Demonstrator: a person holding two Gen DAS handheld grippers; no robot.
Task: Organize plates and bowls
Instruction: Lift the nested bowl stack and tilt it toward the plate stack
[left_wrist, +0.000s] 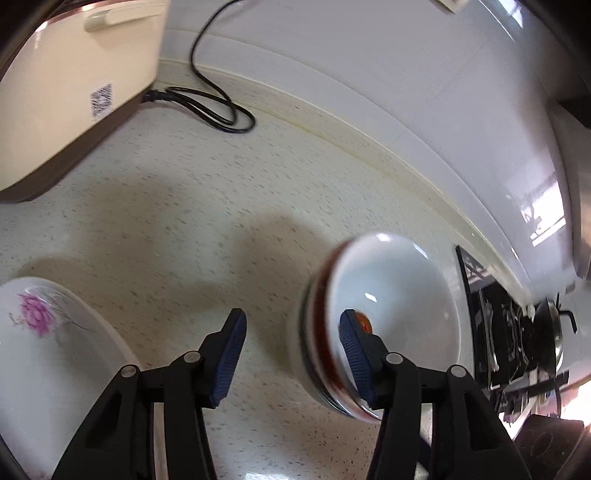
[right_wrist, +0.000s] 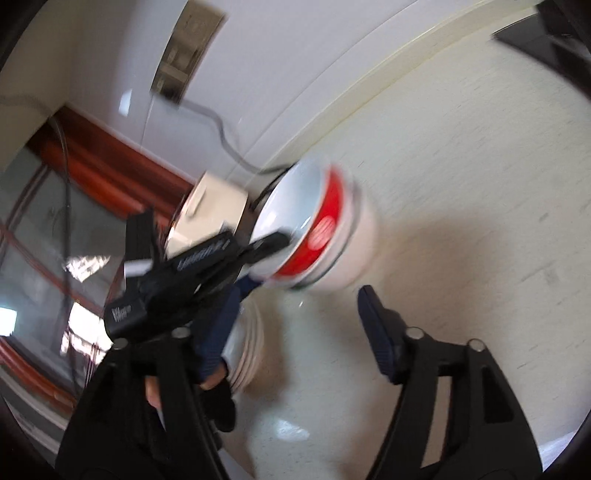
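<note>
A stack of bowls (left_wrist: 391, 314) stands on the speckled counter, white inside with a red band on the top bowl's outside; it also shows in the right wrist view (right_wrist: 325, 229). My left gripper (left_wrist: 291, 343) is open, its right finger (left_wrist: 354, 354) over the top bowl's rim and its left finger outside the stack. A white plate with a pink flower (left_wrist: 40, 332) lies at the lower left. My right gripper (right_wrist: 295, 325) is open and empty, below the bowls; a stack of white plates (right_wrist: 247, 350) lies by its left finger.
A cream appliance (left_wrist: 74, 74) with a black cord (left_wrist: 210, 107) stands at the back left against the white wall. A black gas stove (left_wrist: 517, 332) with a pot is at the right. The counter (left_wrist: 184, 221) lies between.
</note>
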